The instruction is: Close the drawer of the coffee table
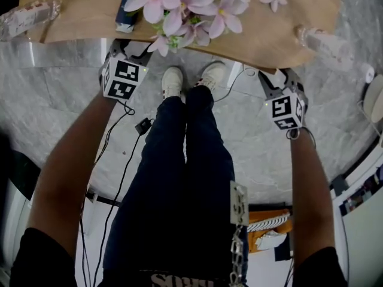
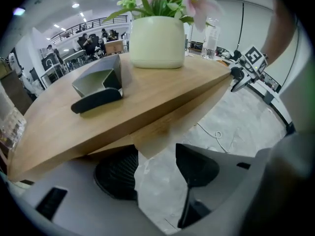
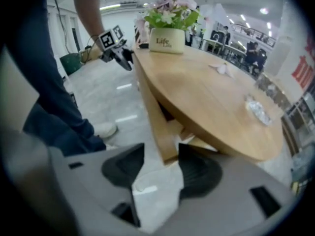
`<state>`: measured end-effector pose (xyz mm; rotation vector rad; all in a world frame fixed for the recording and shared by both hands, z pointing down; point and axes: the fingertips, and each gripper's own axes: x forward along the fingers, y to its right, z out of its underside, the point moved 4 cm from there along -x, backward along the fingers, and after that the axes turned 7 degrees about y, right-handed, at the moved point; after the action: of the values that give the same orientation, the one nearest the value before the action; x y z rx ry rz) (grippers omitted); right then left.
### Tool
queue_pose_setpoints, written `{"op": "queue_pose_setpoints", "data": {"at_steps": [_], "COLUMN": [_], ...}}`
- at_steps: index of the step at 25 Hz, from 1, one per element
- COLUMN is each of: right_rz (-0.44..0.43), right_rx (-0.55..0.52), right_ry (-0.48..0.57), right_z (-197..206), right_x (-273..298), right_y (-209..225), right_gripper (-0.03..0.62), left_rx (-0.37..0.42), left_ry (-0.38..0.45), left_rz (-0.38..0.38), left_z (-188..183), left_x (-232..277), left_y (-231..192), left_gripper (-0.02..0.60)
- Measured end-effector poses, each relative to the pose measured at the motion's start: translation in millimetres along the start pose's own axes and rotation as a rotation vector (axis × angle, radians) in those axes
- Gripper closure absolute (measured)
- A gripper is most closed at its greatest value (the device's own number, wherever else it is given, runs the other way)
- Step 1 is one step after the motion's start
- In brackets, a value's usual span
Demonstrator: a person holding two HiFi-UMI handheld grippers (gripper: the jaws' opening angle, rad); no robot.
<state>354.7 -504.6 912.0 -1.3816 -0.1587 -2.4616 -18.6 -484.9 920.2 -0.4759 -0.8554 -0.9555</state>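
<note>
We stand at the curved near edge of the coffee table (image 1: 78, 20) with our shoes (image 1: 173, 82) just short of it. There is bare marble floor (image 1: 54, 112) on both sides of our legs, and a cable (image 1: 119, 166) trails across it on our left. The tabletop overhangs the drawer (image 2: 165, 134), whose pale front board runs beneath the wooden rim from one gripper to the other. The left gripper (image 2: 156, 166) points down at one end of that board with its jaws spread wide. The board's corner stands between them, close to the left-hand pad, but we cannot tell whether it touches. The right gripper (image 3: 157, 163) is just as wide open at the other end, where the board's lower corner sits in the gap near the right-hand pad, and neither jaw is clamped on it. Each gripper grips nothing. On top, a white vase (image 2: 157, 41) of pink flowers (image 1: 185, 5) stands near the front edge, with a dark holder (image 2: 96, 95) beside it and a clear bottle (image 1: 323, 40) toward the right end. From the head view the overhang hides the drawer and both sets of jaw tips, and only the marker cubes and our forearms show. How far the drawer stands out we cannot judge.
</note>
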Motion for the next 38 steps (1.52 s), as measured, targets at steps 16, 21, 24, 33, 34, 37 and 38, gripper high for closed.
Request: {"op": "queue_pose_setpoints", "data": {"at_steps": [16,21,24,33,34,37,38], "right_rz": [-0.001,-0.015,-0.029,-0.056,-0.055,-0.051,-0.056], "right_rx": [-0.033,-0.002,0.015,0.034,0.033,0.036,0.036], "right_ry": [-0.021,-0.029,-0.032,-0.037,-0.038,-0.036,-0.038], "right_z": [6,12,17,30,30,30,30], "right_x": [5,-2,-7,-13,-14,-13,-13], "right_y": [-10,-38,-56,-90,-90,-91,-91], "right_gripper": [0.459,0.461,0.459,0.459,0.459,0.459,0.459], "left_rx": [0.127,0.102,0.095,0.069,0.068,0.061,0.053], "left_ry": [-0.059,-0.082,-0.096,-0.126,-0.126,-0.128,-0.13], "left_rz": [0.005,0.016,0.028,0.043,0.042,0.039,0.04], "left_z": [9,27,40,66,66,67,67], "left_x": [6,-10,-20,-36,-36,-37,-37], "left_y": [11,24,36,57,58,57,57], "left_gripper": [0.365,0.365,0.367,0.368,0.369,0.368,0.368]}}
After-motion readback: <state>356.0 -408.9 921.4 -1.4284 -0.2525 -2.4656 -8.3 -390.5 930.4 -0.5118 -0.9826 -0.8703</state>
